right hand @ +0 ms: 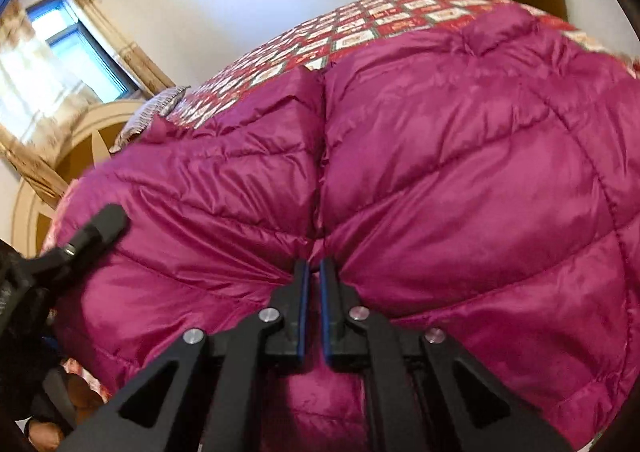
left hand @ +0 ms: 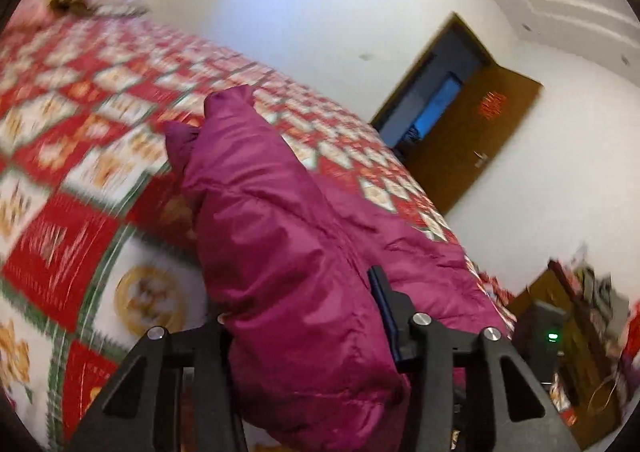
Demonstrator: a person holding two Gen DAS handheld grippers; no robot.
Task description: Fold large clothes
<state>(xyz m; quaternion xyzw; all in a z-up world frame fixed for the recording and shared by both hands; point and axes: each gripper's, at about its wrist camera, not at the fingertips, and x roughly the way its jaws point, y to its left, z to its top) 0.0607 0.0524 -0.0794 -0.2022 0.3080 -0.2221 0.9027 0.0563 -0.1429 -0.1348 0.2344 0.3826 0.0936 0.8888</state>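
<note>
Puffy jacket [right hand: 440, 172] fills the near bed; bare quilt [left hand: 80, 132] beyond lies open to the tongs.

— Bright or dim?
— Bright, evenly lit. Daylight through the window [right hand: 60, 52], blown out to white glare beside the curtain [right hand: 116, 40].

— Any blur?
— Heavy motion smear over the bedspread [left hand: 80, 100] in the left wrist view; door [left hand: 472, 140] soft too. Sharper in the right wrist view.

— Reflections?
— Sheen on the magenta jacket [right hand: 440, 156], soft shadow in its seams.

— Distortion?
— Strong fisheye bending, dark vignette at every corner. Black claw arms close to the lens, crisp, slightly underexposed.
</note>
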